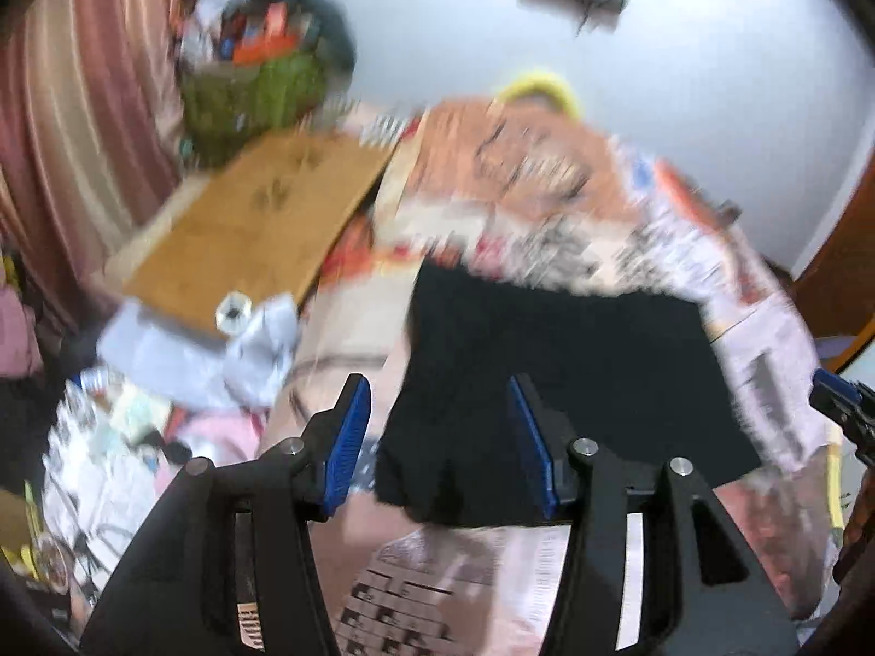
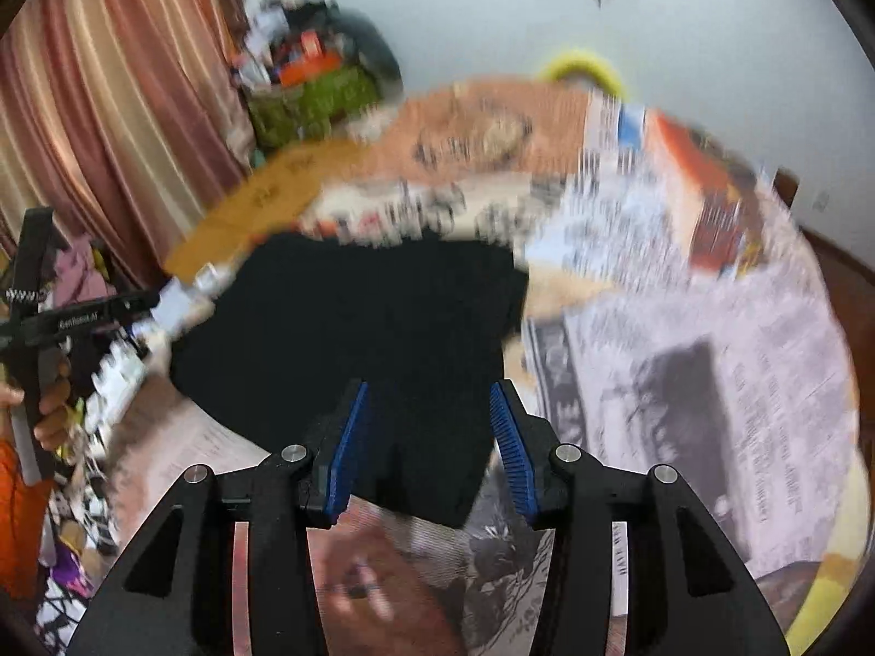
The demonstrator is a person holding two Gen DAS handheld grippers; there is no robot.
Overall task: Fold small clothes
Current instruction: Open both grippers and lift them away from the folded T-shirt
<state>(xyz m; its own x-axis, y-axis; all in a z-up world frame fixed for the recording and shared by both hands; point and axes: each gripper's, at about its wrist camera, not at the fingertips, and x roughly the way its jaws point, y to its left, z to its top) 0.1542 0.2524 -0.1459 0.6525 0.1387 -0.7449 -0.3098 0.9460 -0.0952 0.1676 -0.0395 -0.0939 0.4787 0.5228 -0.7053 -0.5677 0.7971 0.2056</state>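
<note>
A small black garment (image 1: 558,372) lies flat on a table covered with newspaper (image 1: 765,339); the right wrist view shows the same garment (image 2: 355,328) spread out. My left gripper (image 1: 440,426) hangs above its near left edge with blue pads apart and nothing between them. My right gripper (image 2: 429,429) is above the garment's near right corner, jaws apart and empty. The right gripper's tip (image 1: 836,399) shows at the right edge of the left wrist view. The left gripper's body (image 2: 65,317) and a hand (image 2: 52,410) on it appear at the left of the right wrist view. Both views are motion-blurred.
A wooden board (image 1: 257,229) lies at the table's far left, with a grey cloth (image 1: 257,350) and a small white cup (image 1: 234,312) at its near end. A green basket of clutter (image 1: 257,93) stands by a striped curtain (image 1: 71,126). A yellow ring (image 1: 547,87) shows beyond the table.
</note>
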